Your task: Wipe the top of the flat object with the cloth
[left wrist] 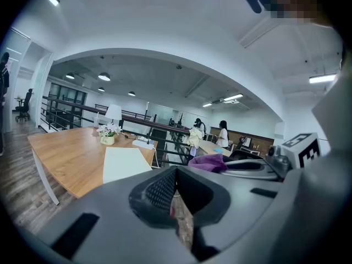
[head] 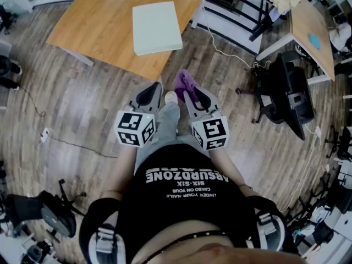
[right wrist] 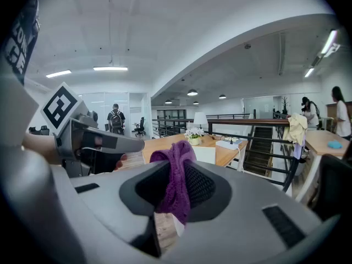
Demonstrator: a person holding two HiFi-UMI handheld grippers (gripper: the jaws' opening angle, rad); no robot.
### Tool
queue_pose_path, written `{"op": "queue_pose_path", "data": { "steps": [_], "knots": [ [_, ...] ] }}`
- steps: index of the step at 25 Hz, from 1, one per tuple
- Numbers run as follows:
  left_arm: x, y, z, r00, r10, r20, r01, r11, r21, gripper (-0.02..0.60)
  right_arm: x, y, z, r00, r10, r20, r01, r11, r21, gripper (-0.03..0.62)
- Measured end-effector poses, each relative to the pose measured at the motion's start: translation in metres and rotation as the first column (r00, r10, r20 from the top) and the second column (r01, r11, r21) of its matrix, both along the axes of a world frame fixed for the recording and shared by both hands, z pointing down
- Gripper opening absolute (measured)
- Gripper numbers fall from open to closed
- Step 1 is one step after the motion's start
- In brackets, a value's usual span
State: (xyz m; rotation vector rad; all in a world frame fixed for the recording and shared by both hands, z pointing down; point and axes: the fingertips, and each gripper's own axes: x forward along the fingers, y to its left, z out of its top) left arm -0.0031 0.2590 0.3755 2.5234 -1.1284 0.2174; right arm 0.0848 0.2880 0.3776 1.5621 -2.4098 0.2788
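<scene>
1. Head view: right gripper [head: 190, 93] is clamped on the purple cloth [head: 184, 82], short of the table [head: 93, 32].
2. Flat pad [head: 157, 27] lies on the table, well ahead of that gripper.
3. Left gripper [head: 153, 91]: jaws together, empty.

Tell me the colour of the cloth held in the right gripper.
Purple. The cloth, clamped in the right gripper, shows best in the right gripper view.

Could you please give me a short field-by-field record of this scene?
left gripper: shut, nothing between the jaws
right gripper: shut on the purple cloth
flat object: pale, lying on the wooden table, untouched
person: standing on the floor, short of the table
wiping: not yet begun
</scene>
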Motion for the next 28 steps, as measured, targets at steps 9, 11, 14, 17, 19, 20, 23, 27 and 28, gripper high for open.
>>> {"op": "queue_pose_path", "data": {
  "steps": [9,11,14,17,19,20,23,27,28],
  "knots": [
    [0.017,-0.064,0.017,1.0,-0.005,-0.01,0.005,1.0,-0.02,0.017,0.01,-0.058,0.01,0.998,-0.047,-0.049,0.046,0.999,-0.015,0.089],
    [0.018,-0.085,0.021,1.0,-0.018,-0.012,0.017,1.0,-0.025,0.017,0.01,-0.081,0.012,0.996,-0.061,-0.059,0.06,0.998,-0.019,0.089],
    [0.017,-0.116,0.03,0.999,-0.03,-0.012,0.029,0.998,-0.057,0.017,0.009,-0.111,0.015,0.993,-0.082,-0.08,0.08,0.996,-0.025,0.089],
    [0.019,-0.15,0.035,0.999,-0.037,-0.001,0.037,0.997,-0.073,0.017,0.015,-0.145,0.017,0.99,-0.089,-0.107,0.086,0.996,-0.029,0.089],
    [0.021,-0.173,0.038,0.999,-0.04,0.008,0.041,0.996,-0.082,0.017,0.021,-0.168,0.018,0.99,-0.088,-0.113,0.084,0.996,-0.04,0.089],
    [0.022,-0.183,0.041,0.999,-0.042,0.011,0.043,0.995,-0.089,0.017,0.023,-0.178,0.02,0.99,-0.088,-0.115,0.083,0.996,-0.043,0.089],
    [0.022,-0.208,0.052,0.998,-0.05,0.024,0.053,0.991,-0.12,0.017,0.03,-0.205,0.025,0.989,-0.091,-0.118,0.085,0.995,-0.059,0.089],
    [0.016,-0.237,0.065,0.997,-0.071,0.038,0.076,0.985,-0.155,0.017,0.032,-0.237,0.034,0.987,-0.106,-0.125,0.095,0.992,-0.086,0.089],
    [0.013,-0.244,0.067,0.996,-0.077,0.039,0.082,0.984,-0.158,0.017,0.031,-0.245,0.037,0.986,-0.11,-0.129,0.099,0.991,-0.092,0.09]
  ]
}}
